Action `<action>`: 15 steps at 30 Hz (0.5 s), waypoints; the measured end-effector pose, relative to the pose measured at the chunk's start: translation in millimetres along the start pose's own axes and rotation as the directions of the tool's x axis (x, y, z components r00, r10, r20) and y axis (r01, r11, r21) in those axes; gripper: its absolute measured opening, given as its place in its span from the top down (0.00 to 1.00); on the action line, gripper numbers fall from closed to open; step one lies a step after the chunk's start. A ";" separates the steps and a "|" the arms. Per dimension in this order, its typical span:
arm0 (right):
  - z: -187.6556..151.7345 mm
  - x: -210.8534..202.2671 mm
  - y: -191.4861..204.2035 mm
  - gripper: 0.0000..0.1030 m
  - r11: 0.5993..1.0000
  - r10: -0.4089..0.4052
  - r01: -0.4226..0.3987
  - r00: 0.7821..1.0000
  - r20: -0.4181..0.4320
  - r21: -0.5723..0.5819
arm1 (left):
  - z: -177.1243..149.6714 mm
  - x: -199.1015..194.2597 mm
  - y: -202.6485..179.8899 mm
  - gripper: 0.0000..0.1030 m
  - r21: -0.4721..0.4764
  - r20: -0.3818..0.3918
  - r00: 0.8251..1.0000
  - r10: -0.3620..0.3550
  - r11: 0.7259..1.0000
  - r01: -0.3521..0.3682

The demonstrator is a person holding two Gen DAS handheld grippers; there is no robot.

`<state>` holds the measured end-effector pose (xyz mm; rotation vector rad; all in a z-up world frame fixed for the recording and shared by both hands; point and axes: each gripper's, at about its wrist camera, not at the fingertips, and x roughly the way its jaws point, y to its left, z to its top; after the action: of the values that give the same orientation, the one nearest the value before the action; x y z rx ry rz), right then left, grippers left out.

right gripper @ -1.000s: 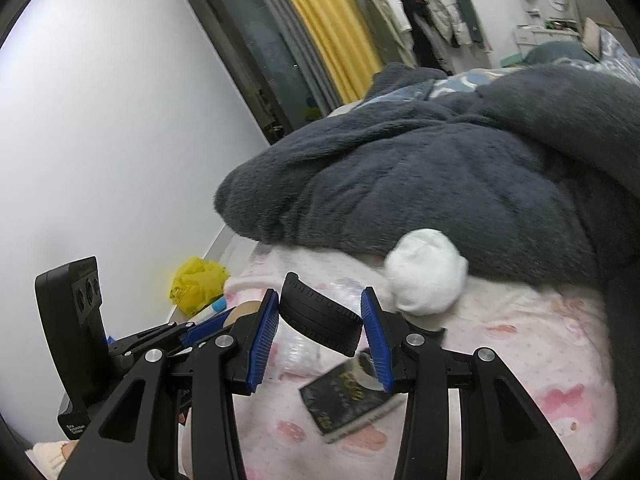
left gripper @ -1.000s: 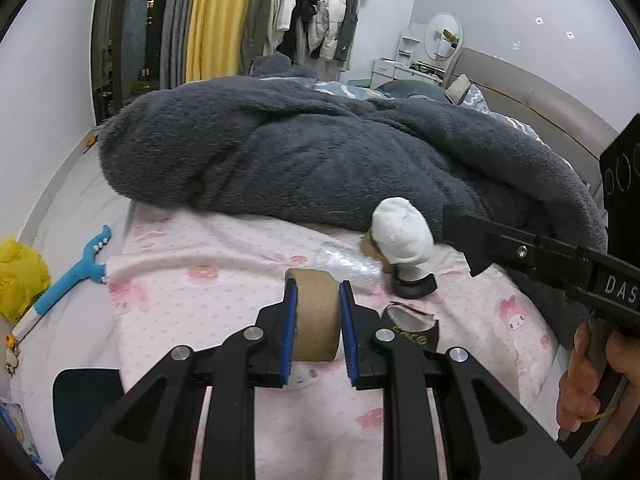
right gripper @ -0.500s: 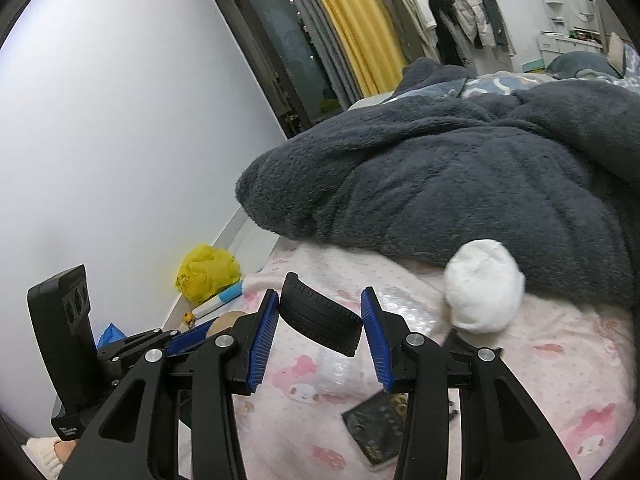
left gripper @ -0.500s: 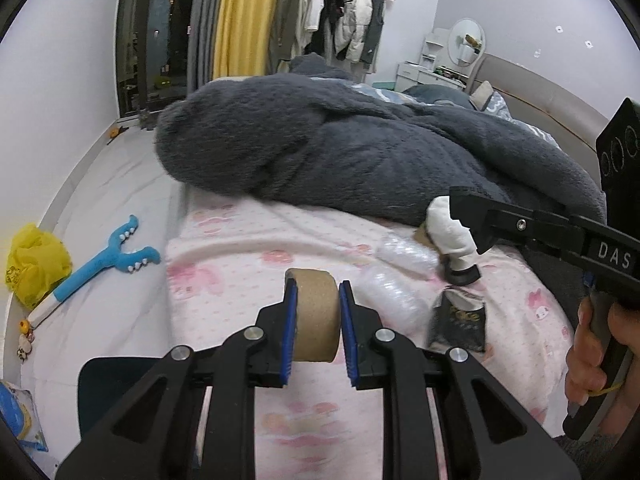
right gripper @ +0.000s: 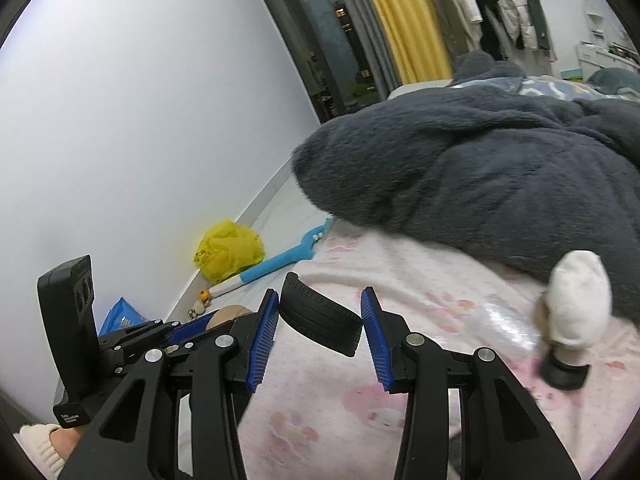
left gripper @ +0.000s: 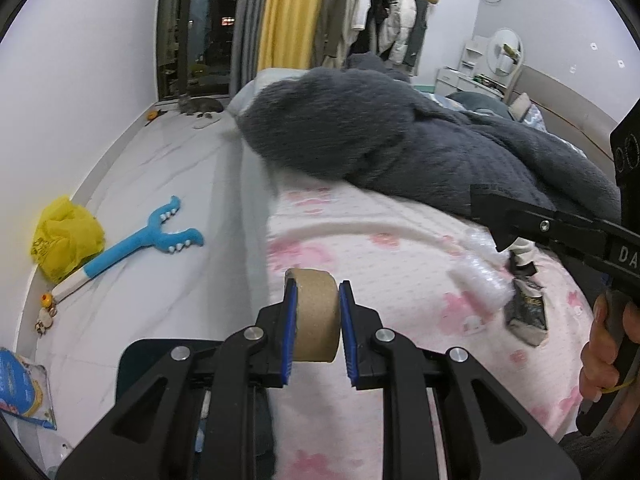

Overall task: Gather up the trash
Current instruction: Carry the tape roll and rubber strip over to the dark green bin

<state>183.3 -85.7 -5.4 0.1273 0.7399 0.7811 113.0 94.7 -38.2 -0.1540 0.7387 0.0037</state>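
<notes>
**Two pieces of trash held, more waiting on the bed**

Above the pink bed sheet [left gripper: 400, 264], both grippers carry something. The left gripper [left gripper: 317, 332] has its jaws clamped on a brown cardboard roll [left gripper: 316, 314], pads flat on its two ends so it cannot slide out. The right gripper [right gripper: 318, 330] has its jaws pressed on a black ribbed rubber piece [right gripper: 318, 326], which sits tilted between the pads.

I judge that both are lifted clear for carrying to a bin, which I cannot see. More trash lies on the sheet near the grey blanket [left gripper: 400, 140]: crumpled clear plastic [left gripper: 482, 282], a dark torn packet [left gripper: 526, 312] and a white wad on a black base [right gripper: 576, 308].

On the right gripper's side only "DA" can be read; the packet's gold print is too small.
</notes>
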 end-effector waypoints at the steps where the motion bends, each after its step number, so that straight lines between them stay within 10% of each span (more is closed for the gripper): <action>1: 0.1 3.6 4.7 0.58 1.000 0.006 -0.006 1.000 -0.004 -0.007 | -2.1 -0.5 7.1 0.78 -0.008 -0.004 1.000 0.008 1.000 -0.008; 15: -7.3 55.4 64.2 0.58 0.993 0.093 -0.098 0.992 -0.085 -0.065 | -32.1 17.6 84.5 0.78 -0.121 -0.138 0.990 0.041 0.991 -0.058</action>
<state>166.8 -3.2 -18.3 0.0689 0.7879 0.9066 99.7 172.8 -85.1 -0.2569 0.8780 0.0882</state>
